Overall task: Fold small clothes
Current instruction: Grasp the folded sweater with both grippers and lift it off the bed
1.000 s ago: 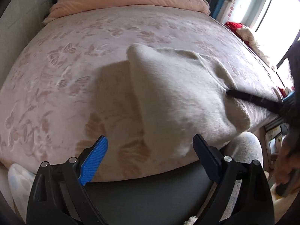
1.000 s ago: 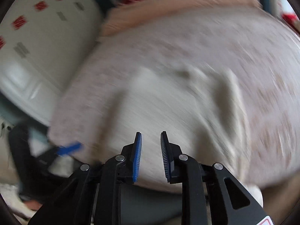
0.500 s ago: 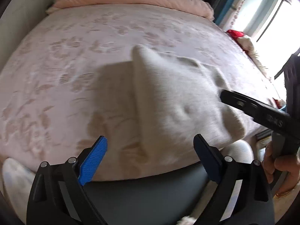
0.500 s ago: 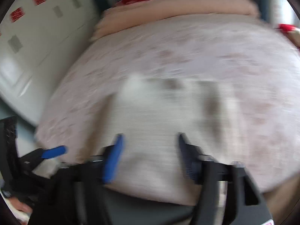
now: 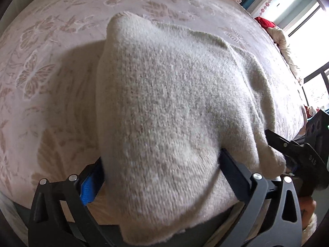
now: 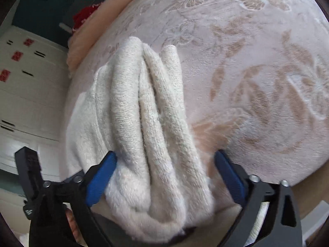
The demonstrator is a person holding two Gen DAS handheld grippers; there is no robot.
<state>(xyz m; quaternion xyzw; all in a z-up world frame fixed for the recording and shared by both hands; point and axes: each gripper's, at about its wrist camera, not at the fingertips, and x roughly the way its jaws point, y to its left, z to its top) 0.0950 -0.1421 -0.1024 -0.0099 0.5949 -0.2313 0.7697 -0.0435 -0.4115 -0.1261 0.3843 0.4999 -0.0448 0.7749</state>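
A cream knitted garment [image 5: 174, 113] lies folded on the pink patterned bed, near its front edge. My left gripper [image 5: 158, 173] is open, with its blue-padded fingers either side of the garment's near edge. In the right wrist view the garment [image 6: 148, 123] shows as stacked folded layers seen from the side. My right gripper [image 6: 164, 173] is open, its fingers astride the garment's near end. The right gripper also shows in the left wrist view [image 5: 296, 158] at the garment's right corner.
The pink floral bedspread [image 5: 51, 72] covers the bed. A peach duvet [image 6: 86, 41] lies at the head of the bed. White cabinets [image 6: 24, 94] stand on one side and a bright window [image 5: 308, 41] on the other. Red items [image 5: 265, 22] lie by the window.
Both grippers have moved in close to the garment's near edge. The right gripper, narrowly open a second ago, has opened wide and now straddles the folded layers.
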